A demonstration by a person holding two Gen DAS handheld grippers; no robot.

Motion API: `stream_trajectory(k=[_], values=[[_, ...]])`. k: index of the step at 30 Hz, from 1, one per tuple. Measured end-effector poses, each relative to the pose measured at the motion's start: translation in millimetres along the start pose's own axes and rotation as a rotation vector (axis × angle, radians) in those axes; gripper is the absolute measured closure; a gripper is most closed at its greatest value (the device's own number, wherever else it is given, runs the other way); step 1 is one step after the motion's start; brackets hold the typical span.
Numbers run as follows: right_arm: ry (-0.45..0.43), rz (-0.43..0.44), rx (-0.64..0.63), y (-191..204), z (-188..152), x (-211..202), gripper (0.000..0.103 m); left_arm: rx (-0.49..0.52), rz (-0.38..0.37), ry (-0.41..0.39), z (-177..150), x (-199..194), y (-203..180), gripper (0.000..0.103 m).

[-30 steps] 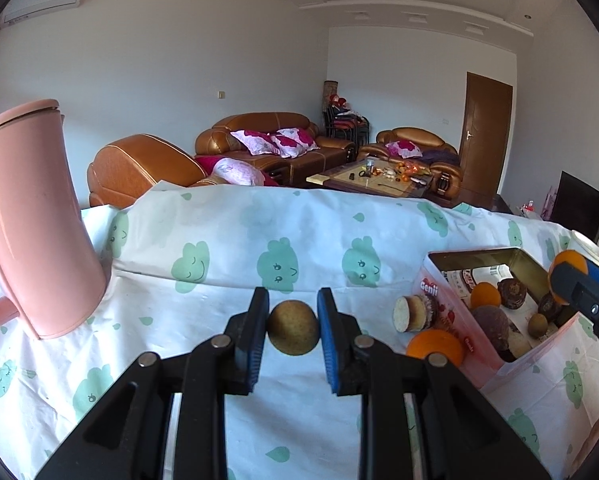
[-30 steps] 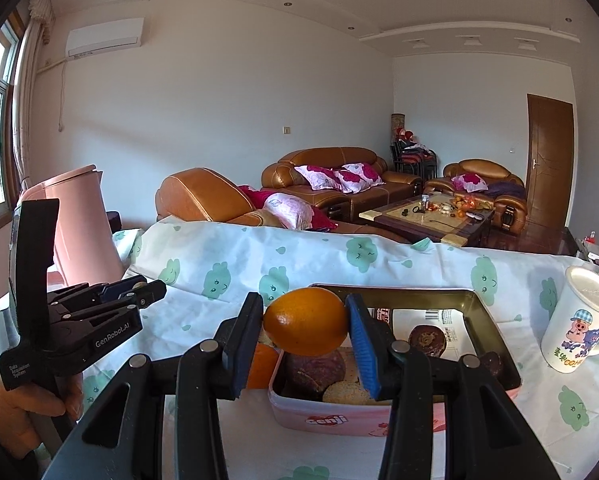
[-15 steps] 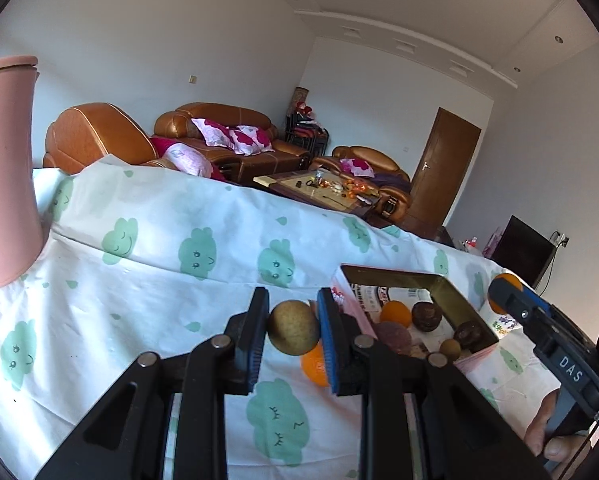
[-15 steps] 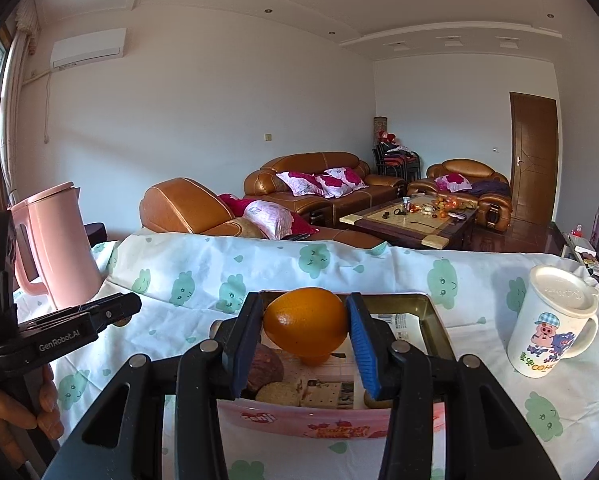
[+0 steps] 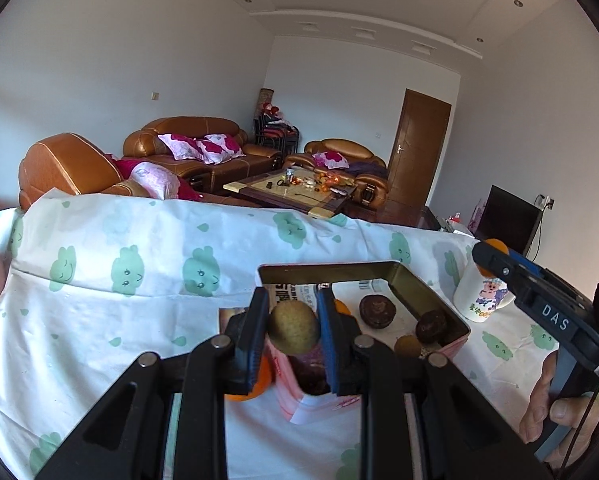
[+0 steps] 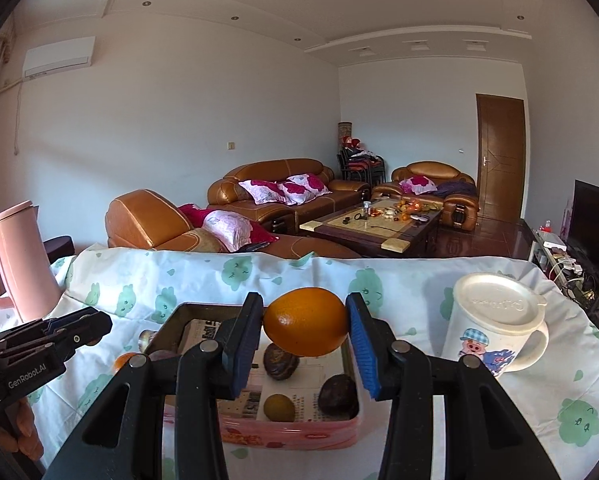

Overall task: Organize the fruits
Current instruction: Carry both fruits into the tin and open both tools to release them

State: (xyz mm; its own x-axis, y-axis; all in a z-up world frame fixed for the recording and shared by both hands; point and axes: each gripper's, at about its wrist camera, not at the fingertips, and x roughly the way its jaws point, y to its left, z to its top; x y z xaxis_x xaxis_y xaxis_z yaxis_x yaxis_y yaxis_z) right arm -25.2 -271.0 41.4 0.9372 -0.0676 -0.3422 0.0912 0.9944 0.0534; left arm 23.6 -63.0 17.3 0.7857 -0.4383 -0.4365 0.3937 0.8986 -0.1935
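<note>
Step in hand: two fruits are judged to be on their way into the tin; neither has been released yet.
Left gripper (image 5: pixel 293 330): its jaws are clamped narrowly on a small brown-green fruit (image 5: pixel 294 331), seen at lower centre of the left wrist view, over the near left corner of the tin (image 5: pixel 427 294).
Right gripper (image 6: pixel 305 330): its jaws are closed on an orange (image 6: pixel 305 327), seen at centre of the right wrist view, above the tin's interior.
How it is done well: each fruit is best brought fully inside the rim and lowered close to the paper lining before the jaws are eased apart, so that a round fruit is not sent rolling. A free patch of the floor should be chosen, clear of the dark fruits (image 6: pixel 281 362) already lying there.
Second orange (image 5: pixel 255 386): it lies on the cloth outside the tin's left wall, largely hidden by the left gripper.
Risk: the lidded mug (image 6: pixel 495 322) stands just beside the tin at right and could be knocked.
Materials: the tin is thin metal, rectangular, pink outside, brassy inside; the cloth (image 6: pixel 235 276) is soft, creased, printed with green clouds.
Shapes: the orange is smooth and slightly oval; the small fruit is matt and rough-skinned.
</note>
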Motion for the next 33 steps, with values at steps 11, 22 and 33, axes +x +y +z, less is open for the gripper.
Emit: stream_trajectory(k=[11,22,33], values=[[0.104,-0.034,0.076,-29,-8,32,0.058,0.095,0.011,0.083,3,58,-63,0.077],[0.226,0.030,0.109,-27,-21,66,0.058,0.117,0.094,0.144,-2,81,-69,0.077],[0.259,0.112,0.138,-26,-26,73,0.057,0.112,0.112,0.157,-2,83,-68,0.077]])
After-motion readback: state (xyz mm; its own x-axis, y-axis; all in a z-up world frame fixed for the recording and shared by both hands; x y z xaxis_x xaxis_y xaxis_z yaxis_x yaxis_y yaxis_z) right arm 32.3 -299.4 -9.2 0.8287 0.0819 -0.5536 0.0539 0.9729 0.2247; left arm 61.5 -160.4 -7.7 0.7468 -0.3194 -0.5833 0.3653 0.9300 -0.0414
